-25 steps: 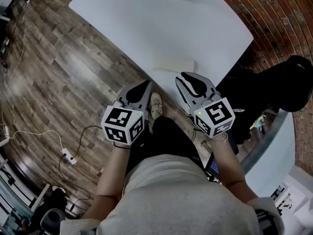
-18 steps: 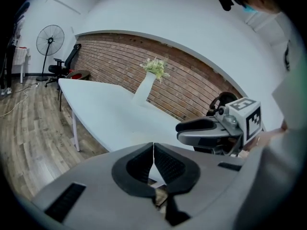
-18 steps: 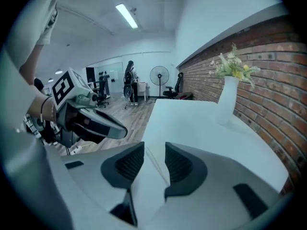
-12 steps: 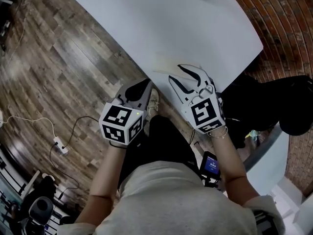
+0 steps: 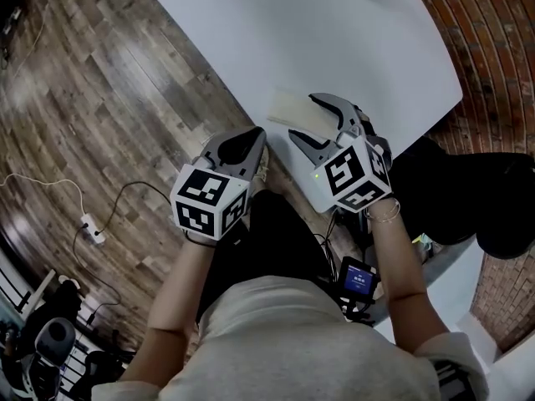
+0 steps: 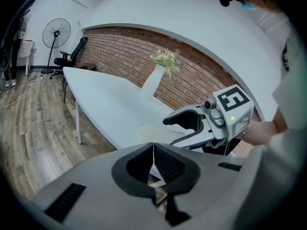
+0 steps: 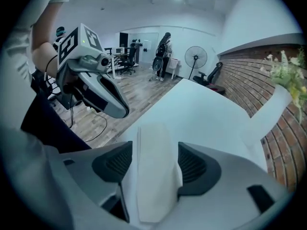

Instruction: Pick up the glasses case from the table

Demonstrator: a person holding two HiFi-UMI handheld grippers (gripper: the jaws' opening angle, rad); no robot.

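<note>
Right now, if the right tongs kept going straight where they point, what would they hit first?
Most likely the glasses case on the white table. It lies between the jaws of the right tongs, which have just been opening and are not pressing it. Exact depth is unclear.

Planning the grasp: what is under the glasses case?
The white table, near its edge. The glasses case hides the contact itself; the right tongs, jaws just opened wider, have it between them.

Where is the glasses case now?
Head view: the glasses case lies at the white table's near edge, between the right gripper's jaws, which have just been opening.
</note>
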